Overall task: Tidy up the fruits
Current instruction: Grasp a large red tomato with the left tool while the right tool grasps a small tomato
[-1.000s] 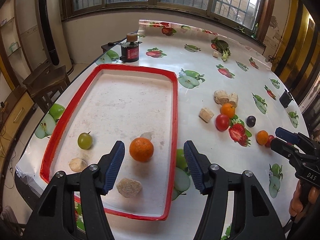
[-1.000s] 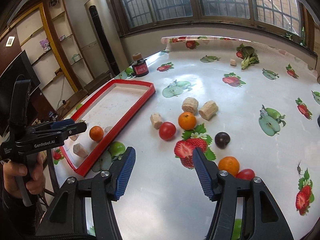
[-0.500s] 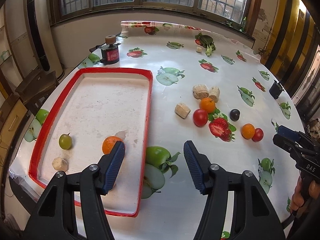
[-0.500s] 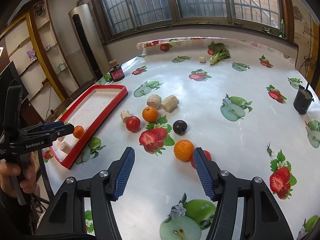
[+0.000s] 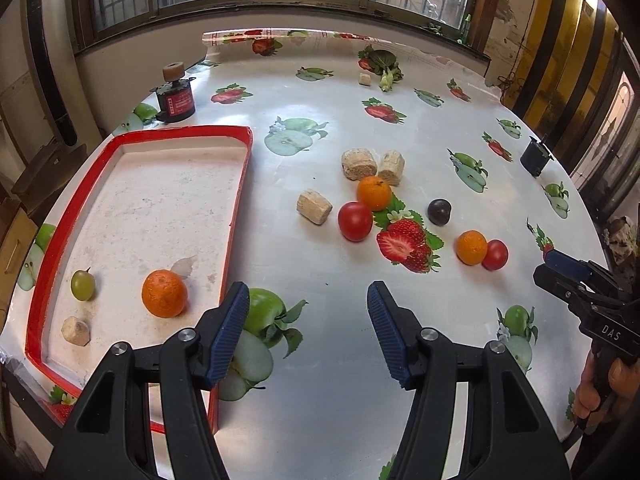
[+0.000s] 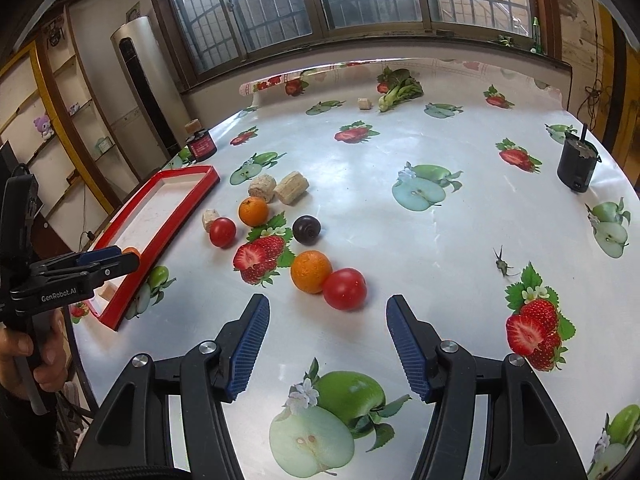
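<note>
A red-rimmed tray (image 5: pixel 240 184) (image 6: pixel 176 216) on the left holds an orange (image 5: pixel 164 293), a green grape (image 5: pixel 82 285) and a beige chunk (image 5: pixel 75 331). Loose on the fruit-print cloth lie a tomato (image 5: pixel 355 221) (image 6: pixel 222 232), an orange (image 5: pixel 374 193) (image 6: pixel 253 211), a dark plum (image 5: pixel 439 211) (image 6: pixel 306 230), and an orange (image 5: pixel 472 247) (image 6: pixel 311 271) touching a tomato (image 5: pixel 495 255) (image 6: pixel 344 289). My left gripper (image 5: pixel 308 312) is open and empty over the cloth just right of the tray. My right gripper (image 6: pixel 326 330) is open and empty, just short of the orange-and-tomato pair.
Three beige cork-like chunks (image 5: pixel 359 165) (image 5: pixel 391 167) (image 5: pixel 314 206) lie near the fruit. A small red-labelled jar (image 5: pixel 175 94) stands behind the tray. A black cup (image 6: pixel 576 166) sits at the right edge, leafy greens (image 6: pixel 400 90) at the far side. A hand (image 6: pixel 24 356) holds the left gripper.
Both views have slid rightward across the table. My left gripper went from over the tray's orange to past the tray's right rim. My right gripper neared the orange-and-tomato pair.
</note>
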